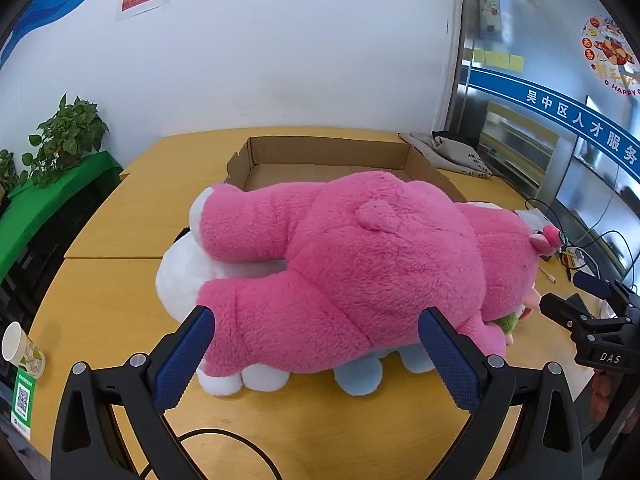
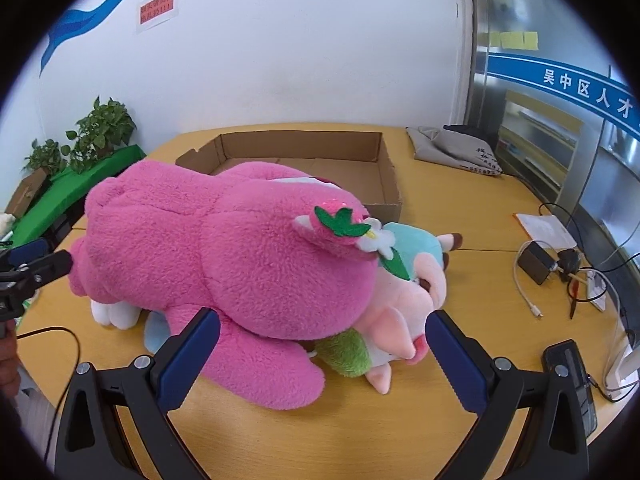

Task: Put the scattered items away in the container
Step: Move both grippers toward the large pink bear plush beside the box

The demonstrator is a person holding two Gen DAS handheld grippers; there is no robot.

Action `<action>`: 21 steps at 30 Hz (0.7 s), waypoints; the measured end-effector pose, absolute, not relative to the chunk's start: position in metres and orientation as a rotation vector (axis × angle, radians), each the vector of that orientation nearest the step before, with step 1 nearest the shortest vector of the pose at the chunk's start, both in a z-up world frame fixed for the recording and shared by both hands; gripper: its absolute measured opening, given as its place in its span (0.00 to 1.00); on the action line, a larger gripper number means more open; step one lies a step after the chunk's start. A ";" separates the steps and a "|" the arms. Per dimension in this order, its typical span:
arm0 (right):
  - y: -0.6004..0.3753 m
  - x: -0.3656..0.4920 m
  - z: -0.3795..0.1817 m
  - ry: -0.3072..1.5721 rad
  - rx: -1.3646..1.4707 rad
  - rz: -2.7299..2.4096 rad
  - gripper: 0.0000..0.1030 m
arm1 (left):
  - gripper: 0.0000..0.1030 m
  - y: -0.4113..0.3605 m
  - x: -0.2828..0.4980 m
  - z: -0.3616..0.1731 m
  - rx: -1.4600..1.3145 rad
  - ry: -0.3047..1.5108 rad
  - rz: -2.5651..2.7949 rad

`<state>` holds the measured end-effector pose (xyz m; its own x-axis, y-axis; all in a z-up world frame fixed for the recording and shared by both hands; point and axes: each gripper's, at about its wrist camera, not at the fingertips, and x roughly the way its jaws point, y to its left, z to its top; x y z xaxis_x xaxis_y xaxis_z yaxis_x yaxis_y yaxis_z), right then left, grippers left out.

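Box (image 1: 332, 160) upper centre is sitting empty; you are holding both tongs (image 1: 316, 356) (image 2: 322, 356) spread before the pink bear (image 1: 352, 272).

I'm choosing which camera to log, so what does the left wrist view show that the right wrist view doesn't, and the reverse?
Only the left wrist view shows the paper cup at the table's left edge and the pink plush bear's tail and white-soled feet. Only the right wrist view shows the bear's strawberry ear decoration, the pink pig plush under its head, and the black phone. Both show the cardboard box behind the toys, the grey bag, the yellow table and the potted plants.
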<state>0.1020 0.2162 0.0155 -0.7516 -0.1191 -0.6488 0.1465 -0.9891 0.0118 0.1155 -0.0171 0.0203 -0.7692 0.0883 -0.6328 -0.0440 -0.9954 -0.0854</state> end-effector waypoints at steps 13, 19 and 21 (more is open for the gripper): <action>0.208 0.088 0.011 0.094 1.046 -2.794 1.00 | 1.00 -0.023 0.103 0.017 -1.075 -0.104 2.916; 0.209 0.083 0.006 0.087 1.082 -2.778 1.00 | 1.00 -0.021 0.103 0.015 -1.055 -0.099 2.959; 0.209 0.082 0.006 0.100 1.088 -2.773 1.00 | 1.00 -0.022 0.106 0.016 -1.038 -0.128 2.953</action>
<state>0.0819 0.2095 0.0061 -0.7223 -0.1249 -0.6802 0.1735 -0.9848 -0.0035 0.1063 -0.0218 0.0156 -0.7804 0.0355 -0.6242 0.0188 -0.9966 -0.0803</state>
